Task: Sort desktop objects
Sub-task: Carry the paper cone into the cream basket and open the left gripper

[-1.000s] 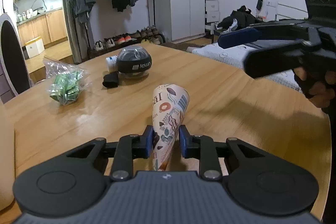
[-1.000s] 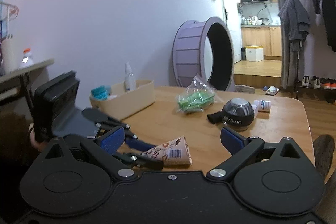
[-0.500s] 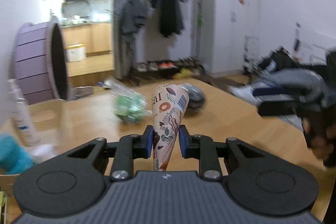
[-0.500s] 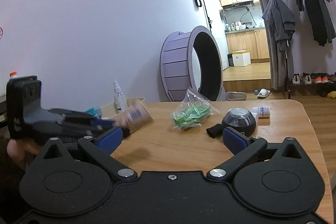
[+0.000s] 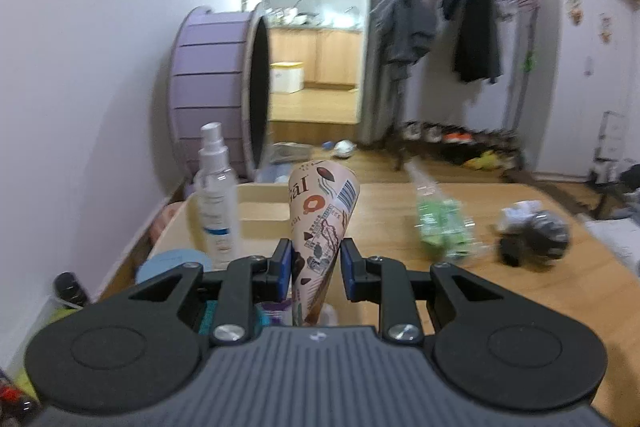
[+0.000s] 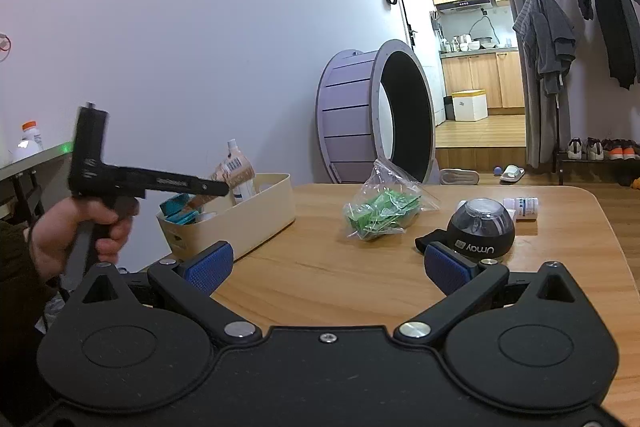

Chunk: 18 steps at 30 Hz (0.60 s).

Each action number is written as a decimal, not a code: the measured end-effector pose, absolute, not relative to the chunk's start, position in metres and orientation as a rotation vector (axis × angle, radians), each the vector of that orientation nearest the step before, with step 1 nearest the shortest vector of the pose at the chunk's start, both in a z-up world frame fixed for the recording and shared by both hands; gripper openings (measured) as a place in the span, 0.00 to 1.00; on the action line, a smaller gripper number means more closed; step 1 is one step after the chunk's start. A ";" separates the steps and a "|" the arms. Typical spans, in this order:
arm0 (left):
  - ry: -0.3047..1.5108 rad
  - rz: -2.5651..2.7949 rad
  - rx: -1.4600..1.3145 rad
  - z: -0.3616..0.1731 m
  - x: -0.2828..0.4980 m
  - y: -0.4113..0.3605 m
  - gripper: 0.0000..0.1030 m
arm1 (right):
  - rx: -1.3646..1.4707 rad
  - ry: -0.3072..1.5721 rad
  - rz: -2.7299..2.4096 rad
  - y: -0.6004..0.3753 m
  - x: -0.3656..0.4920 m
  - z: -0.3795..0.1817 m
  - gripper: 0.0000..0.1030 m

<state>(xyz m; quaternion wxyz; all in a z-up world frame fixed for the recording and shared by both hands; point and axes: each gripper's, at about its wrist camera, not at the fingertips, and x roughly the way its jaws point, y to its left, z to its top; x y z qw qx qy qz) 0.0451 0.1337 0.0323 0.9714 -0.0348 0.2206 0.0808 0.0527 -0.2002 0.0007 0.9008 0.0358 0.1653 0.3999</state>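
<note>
My left gripper (image 5: 314, 263) clamps the printed paper cone (image 5: 320, 223), barcode showing, above the cream bin (image 6: 256, 215); my right gripper (image 6: 326, 263) hangs spread and empty; the black ball (image 6: 480, 231) reads "Umay".

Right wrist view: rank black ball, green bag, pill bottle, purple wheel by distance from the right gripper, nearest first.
From the right gripper, which is open over the table:
1. Black ball, just beyond the right fingertip.
2. Green bag, mid-table, centre.
3. Pill bottle, behind the ball, far right edge.
4. Purple wheel, on the floor past the table.
</note>
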 end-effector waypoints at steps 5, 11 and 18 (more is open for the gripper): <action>0.454 0.266 0.010 0.026 0.057 0.129 0.28 | 0.071 0.335 0.830 -0.201 0.050 0.003 1.00; 0.430 0.248 0.003 0.033 0.045 0.128 0.34 | 0.078 0.322 0.823 -0.204 0.050 0.006 1.00; 0.405 0.158 -0.035 0.036 0.022 0.113 0.39 | 0.074 0.319 0.796 -0.205 0.054 0.006 1.00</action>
